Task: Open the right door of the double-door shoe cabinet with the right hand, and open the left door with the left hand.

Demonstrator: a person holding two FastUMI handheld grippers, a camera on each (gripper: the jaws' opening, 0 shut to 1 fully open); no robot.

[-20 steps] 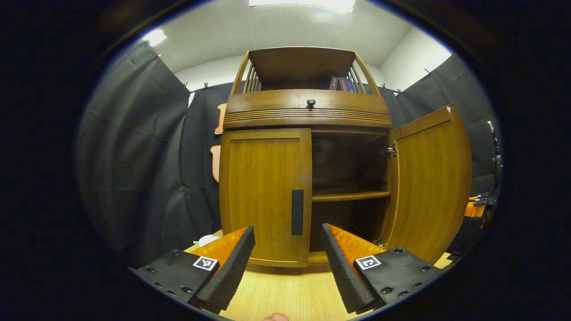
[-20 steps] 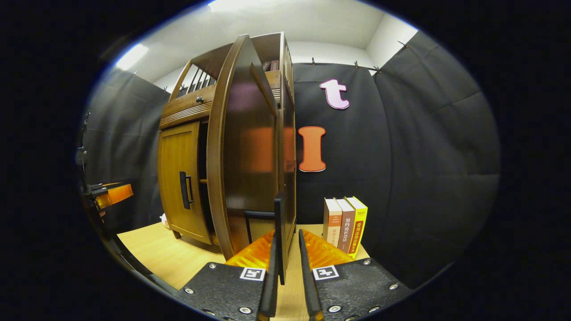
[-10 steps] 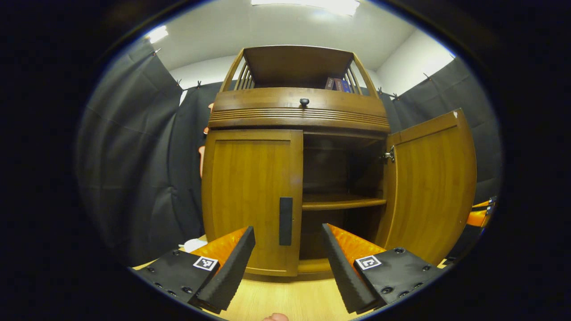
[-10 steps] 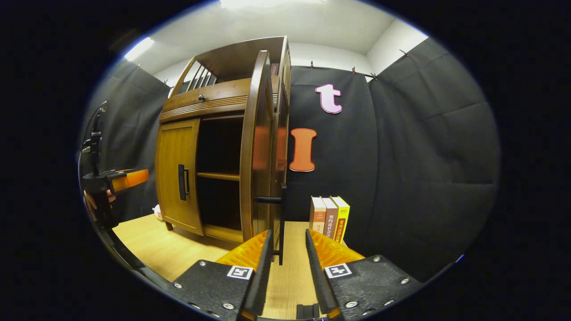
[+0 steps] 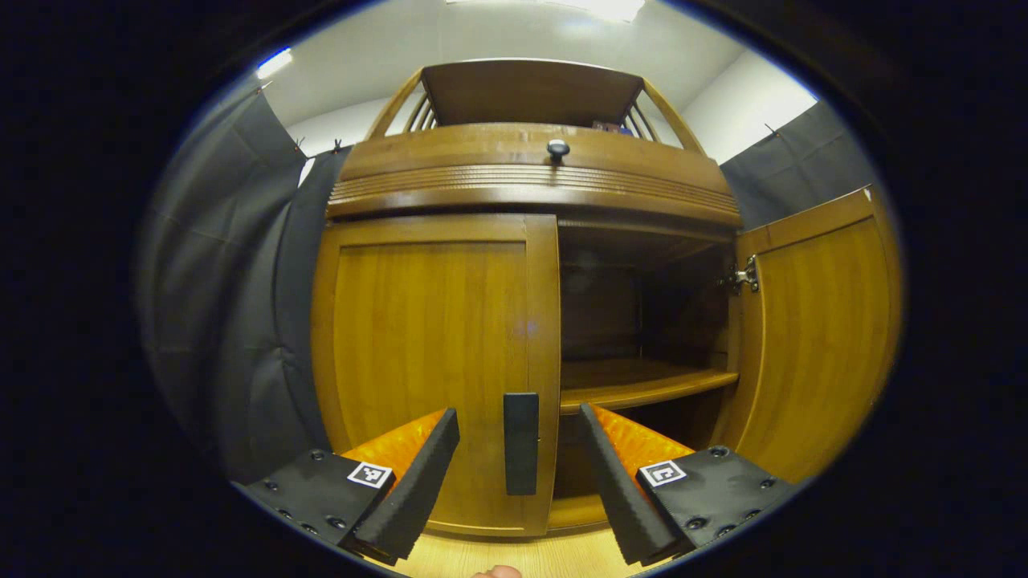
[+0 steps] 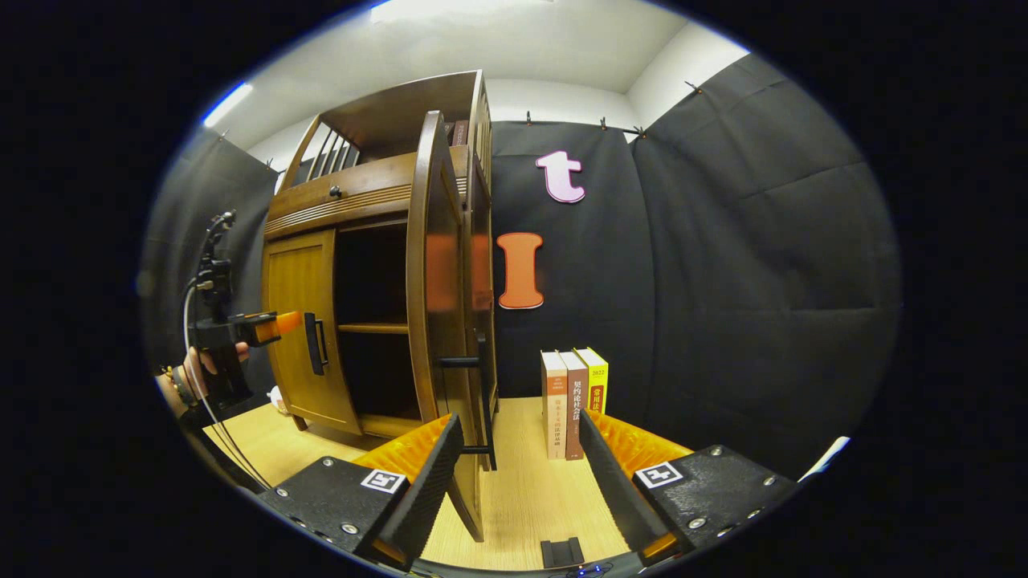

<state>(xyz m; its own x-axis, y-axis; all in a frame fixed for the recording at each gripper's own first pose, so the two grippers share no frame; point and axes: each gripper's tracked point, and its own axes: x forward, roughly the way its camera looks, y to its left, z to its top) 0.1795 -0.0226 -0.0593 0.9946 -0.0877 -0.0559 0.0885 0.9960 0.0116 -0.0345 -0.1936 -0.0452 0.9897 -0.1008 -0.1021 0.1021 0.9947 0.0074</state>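
Observation:
In the left gripper view the wooden shoe cabinet (image 5: 530, 172) fills the middle. Its left door (image 5: 430, 337) is closed, with a dark vertical handle (image 5: 520, 443) at its right edge. My left gripper (image 5: 518, 470) is open, and the handle stands between its fingers without touching them. The right door (image 5: 815, 337) is swung wide open. In the right gripper view that right door (image 6: 438, 289) is seen edge-on with its dark handle (image 6: 482, 401) ahead of my open right gripper (image 6: 518, 474), which holds nothing. The left gripper (image 6: 269, 325) and a hand show at the far left, close to the left door's handle (image 6: 315, 343).
Inside the cabinet a shelf (image 5: 642, 385) crosses the dark interior. A drawer knob (image 5: 557, 148) sits above the doors. Three upright books (image 6: 574, 401) stand on the wooden table (image 6: 522, 498) right of the cabinet. Black cloth walls surround the booth.
My left gripper has moved in close to the left door, bringing its handle between the fingers. My right gripper has opened, released the right door's handle and drawn back.

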